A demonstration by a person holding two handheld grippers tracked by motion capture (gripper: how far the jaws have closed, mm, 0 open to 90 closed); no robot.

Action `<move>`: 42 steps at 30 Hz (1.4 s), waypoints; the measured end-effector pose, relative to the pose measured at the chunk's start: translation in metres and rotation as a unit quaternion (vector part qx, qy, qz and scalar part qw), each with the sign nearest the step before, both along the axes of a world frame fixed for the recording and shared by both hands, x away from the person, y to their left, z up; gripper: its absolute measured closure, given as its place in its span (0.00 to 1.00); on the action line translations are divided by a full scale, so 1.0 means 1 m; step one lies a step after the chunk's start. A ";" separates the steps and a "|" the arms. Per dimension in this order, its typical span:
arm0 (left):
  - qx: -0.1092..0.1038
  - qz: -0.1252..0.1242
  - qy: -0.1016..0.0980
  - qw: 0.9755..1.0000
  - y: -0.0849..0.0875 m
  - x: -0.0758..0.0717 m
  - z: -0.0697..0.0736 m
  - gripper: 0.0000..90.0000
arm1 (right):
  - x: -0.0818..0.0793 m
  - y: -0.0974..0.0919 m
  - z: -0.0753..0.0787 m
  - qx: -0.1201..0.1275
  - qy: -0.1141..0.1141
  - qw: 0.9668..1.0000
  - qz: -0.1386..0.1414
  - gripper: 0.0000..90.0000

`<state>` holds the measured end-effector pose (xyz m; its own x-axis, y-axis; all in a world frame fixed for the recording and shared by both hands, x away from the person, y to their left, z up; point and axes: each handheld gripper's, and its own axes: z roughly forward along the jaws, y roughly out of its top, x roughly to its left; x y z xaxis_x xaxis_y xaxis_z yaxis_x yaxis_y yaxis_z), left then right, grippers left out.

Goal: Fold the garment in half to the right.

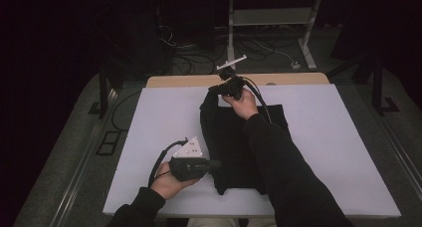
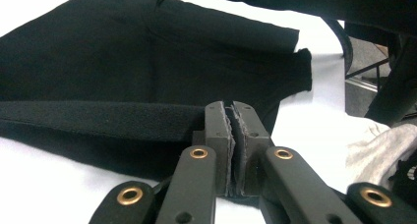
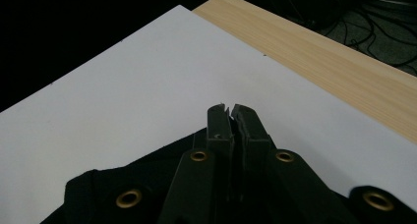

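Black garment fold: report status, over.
Left gripper shut on black garment, near edge. Right gripper shut on its far edge. White board bare around cloth, nothing in the way.

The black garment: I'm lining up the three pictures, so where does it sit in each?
High view: the black garment lies mid-table on the white sheet, partly under the person's right forearm.
Left gripper view: it spreads across the upper left, a folded edge running into the shut left tool.
Right gripper view: it bunches at the bottom behind the shut right tool.
Shared landmark: the white sheet.
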<state>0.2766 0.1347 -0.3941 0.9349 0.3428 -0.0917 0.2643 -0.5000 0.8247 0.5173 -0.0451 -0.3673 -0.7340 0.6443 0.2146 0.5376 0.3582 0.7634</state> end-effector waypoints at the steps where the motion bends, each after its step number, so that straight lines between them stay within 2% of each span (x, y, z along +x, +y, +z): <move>1: 0.001 -0.002 0.000 1.000 -0.002 0.000 0.000 0.94 | 0.000 -0.002 0.000 0.000 0.002 1.000 -0.001 0.94; 9: 0.004 -0.015 -0.003 1.000 -0.015 0.003 0.003 0.94 | -0.001 -0.020 0.001 0.007 0.001 1.000 -0.013 0.94; 14: -0.003 -0.016 -0.002 1.000 -0.022 0.003 0.001 0.94 | -0.003 -0.033 -0.001 0.011 0.005 1.000 -0.023 0.94; 25: 0.000 -0.038 -0.002 0.999 -0.043 0.005 0.002 0.94 | -0.007 -0.060 -0.002 0.016 0.009 0.999 -0.045 0.94; 42: -0.002 -0.058 -0.006 0.998 -0.067 0.010 0.008 0.94 | -0.010 -0.088 0.004 0.020 0.005 0.998 -0.062 0.94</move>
